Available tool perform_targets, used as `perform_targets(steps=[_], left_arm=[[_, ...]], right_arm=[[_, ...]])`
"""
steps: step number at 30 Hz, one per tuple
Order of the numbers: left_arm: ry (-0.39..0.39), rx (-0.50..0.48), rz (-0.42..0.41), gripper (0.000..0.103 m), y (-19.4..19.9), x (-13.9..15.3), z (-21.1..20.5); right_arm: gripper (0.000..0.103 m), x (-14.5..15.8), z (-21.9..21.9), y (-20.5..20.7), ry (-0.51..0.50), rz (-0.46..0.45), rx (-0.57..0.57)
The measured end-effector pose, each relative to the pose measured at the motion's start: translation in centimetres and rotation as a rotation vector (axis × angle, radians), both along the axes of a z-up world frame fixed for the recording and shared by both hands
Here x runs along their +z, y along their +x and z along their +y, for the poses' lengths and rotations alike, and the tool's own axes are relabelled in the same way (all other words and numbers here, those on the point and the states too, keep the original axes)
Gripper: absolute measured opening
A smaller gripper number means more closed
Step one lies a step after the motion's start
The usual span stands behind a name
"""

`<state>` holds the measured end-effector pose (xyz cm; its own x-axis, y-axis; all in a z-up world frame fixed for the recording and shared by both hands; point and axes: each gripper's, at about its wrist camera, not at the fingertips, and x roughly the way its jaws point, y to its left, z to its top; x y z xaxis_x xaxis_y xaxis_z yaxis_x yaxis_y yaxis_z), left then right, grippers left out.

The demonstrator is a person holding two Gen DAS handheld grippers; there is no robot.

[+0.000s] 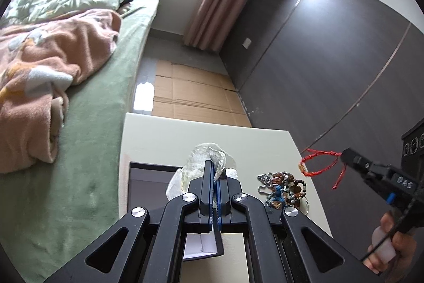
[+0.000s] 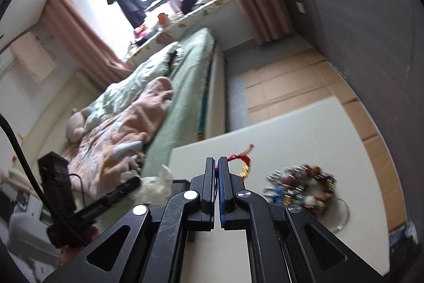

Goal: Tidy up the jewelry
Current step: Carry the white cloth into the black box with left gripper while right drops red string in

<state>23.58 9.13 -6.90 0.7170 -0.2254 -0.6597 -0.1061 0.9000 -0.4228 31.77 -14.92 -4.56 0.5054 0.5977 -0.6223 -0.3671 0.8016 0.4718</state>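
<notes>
Left wrist view: the left claw (image 1: pixel 214 169) is clamped on a clear plastic bag (image 1: pixel 209 155) above a dark box (image 1: pixel 148 182) on the desk (image 1: pixel 265 142), and the red string bracelet (image 1: pixel 318 163) is seen dangling from the right claw (image 1: pixel 344 156) to its right, above the jewelry pile (image 1: pixel 283 190). Right wrist view: the right claw (image 2: pixel 217 166) is pinched shut on the red string bracelet (image 2: pixel 241 158), its gold charm (image 2: pixel 245 171) hanging just ahead; the bag held by the left claw (image 2: pixel 132 183) lies to the left, so a leftward carry is judged next.

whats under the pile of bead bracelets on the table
The bead pile rests on the white table. A thin clear ring pokes out beneath it; the rest is covered.
</notes>
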Motion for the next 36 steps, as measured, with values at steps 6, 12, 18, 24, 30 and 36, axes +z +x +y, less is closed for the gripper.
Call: perform_targets(steps=[6,12,18,24,30,36], left_arm=[[-0.040,0.054,0.119,0.070,0.1,-2.1,1.4],[-0.076,0.145,0.117,0.093,-0.8,-2.1,3.5],[-0.064,0.260,0.113,0.093,-1.8,-1.8,6.6],[-0.099,0.338,0.114,0.093,-3.2,-2.1,9.3],[-0.087,0.329,0.112,0.093,-3.6,-1.8,8.8],[-0.070,0.279,0.102,0.093,-3.1,-1.4,6.9]], right_arm=[[0.004,0.1,3.9,-0.5,0.077,-0.023,0.104],[0.004,-1.9,7.4,-1.3,0.087,0.027,0.169],[0.004,-3.7,10.2,-1.7,0.096,0.072,0.225],[0.004,-4.8,12.4,-2.5,0.148,0.127,0.304],[0.067,-7.6,12.7,-2.2,0.042,0.235,0.262],[0.067,-6.2,8.3,-2.1,0.038,0.196,0.183]])
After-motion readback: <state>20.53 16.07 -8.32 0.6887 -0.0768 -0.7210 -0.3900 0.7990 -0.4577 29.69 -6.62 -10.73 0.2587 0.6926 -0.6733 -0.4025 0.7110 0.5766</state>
